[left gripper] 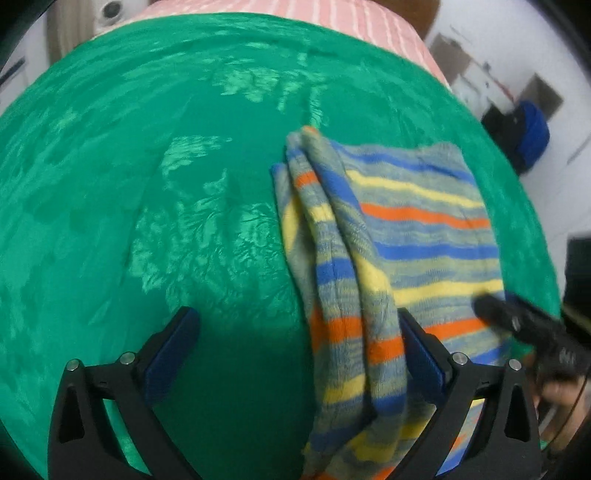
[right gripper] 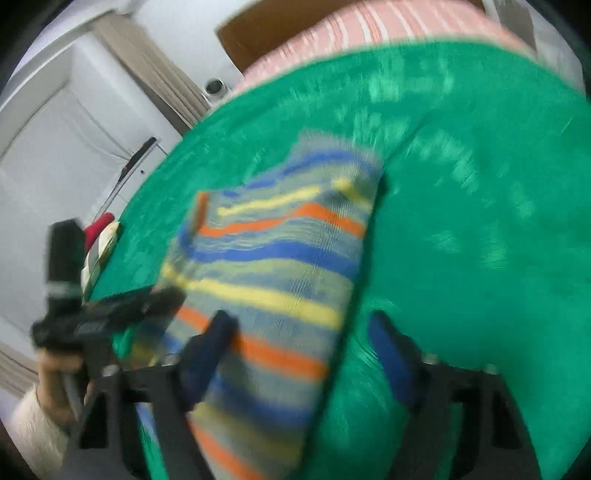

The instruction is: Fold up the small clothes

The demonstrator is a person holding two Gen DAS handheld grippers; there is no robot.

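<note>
**A:** Where's the knit (left gripper: pixel 399 236) at right now?

**B:** Lying on the green cloth (left gripper: pixel 147 184), right of the middle in the left wrist view. Grey with blue, yellow and orange stripes. Folded over already, with a thick bunched ridge of layers down its left side and a flatter panel to the right. Pink striped fabric (left gripper: pixel 332 18) past the cloth's far edge.

**A:** And the left gripper (left gripper: pixel 295 314)?

**B:** Fingers (left gripper: pixel 173 343) wide apart, gripping nothing. One over bare green cloth, the other over the knit just past the ridge, so the near end of the ridge sits in the gap. Can't tell whether touching or just above.

**A:** Right gripper (right gripper: pixel 299 317)?

**B:** Pretty blurry there, lots of smear. Spread too, though not as wide. Left finger (right gripper: pixel 210 350) over the stripes, right one over green, with the knit's right edge running between them. Not pinching the fabric, as far as can be made out.

**A:** Anything else worth noting?

**B:** Each gripper shows in the other's view, dark and fuzzy, hanging by the near corner of the knit. Also a hand (right gripper: pixel 55 369) with a cream sleeve (right gripper: pixel 33 435) on the left one's handle. Something red (right gripper: pixel 98 227) off the cloth's left edge, too small to tell what.
</note>
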